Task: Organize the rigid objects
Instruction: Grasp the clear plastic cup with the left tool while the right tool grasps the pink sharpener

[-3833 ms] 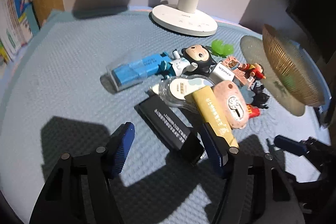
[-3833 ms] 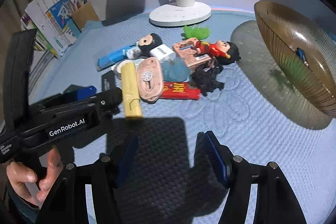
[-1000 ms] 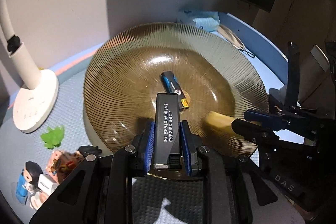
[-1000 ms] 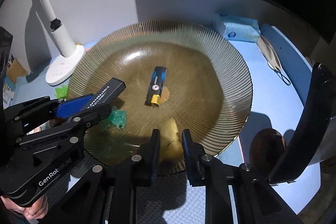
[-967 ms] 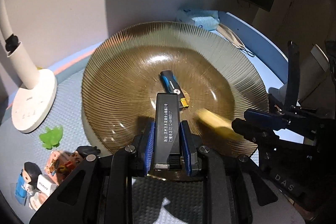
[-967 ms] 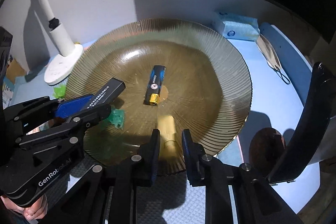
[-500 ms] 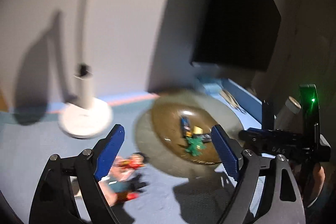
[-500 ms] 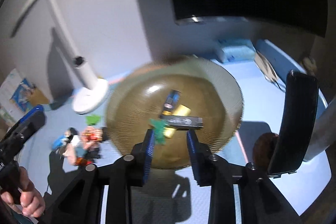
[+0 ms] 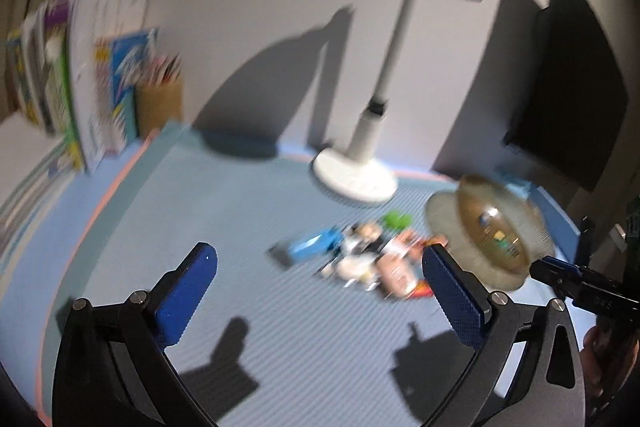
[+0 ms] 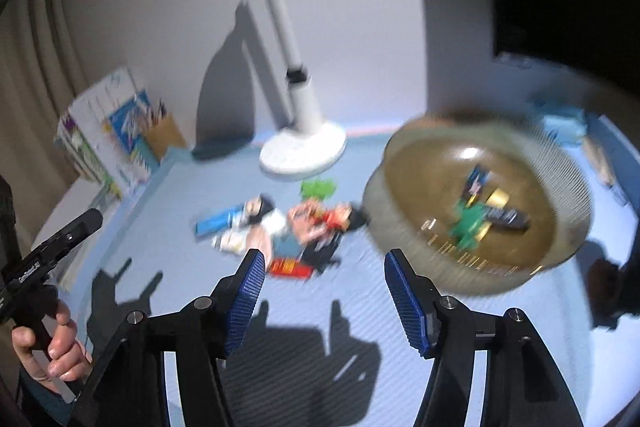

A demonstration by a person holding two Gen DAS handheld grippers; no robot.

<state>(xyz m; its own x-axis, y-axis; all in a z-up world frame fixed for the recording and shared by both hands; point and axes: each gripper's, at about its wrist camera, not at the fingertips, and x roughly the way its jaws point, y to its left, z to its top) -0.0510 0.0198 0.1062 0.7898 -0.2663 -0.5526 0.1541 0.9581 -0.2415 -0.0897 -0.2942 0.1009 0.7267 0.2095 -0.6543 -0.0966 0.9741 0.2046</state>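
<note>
Both claws hang above the table (image 9: 224,211) with nothing between their pads; the left claw (image 9: 316,291) and the right claw (image 10: 324,291) are both spreading apart. Beside the white lamp (image 10: 302,151) lies the heap of small toys (image 10: 288,227); right of that heap stands the ribbed brown bowl (image 10: 568,187), holding a black stick, a yellow piece and a blue one.

Both your wrist views look down and forward across the worktop (image 9: 248,211), from well back, sharing the lamp (image 9: 356,175) and bowl (image 10: 560,163).
</note>
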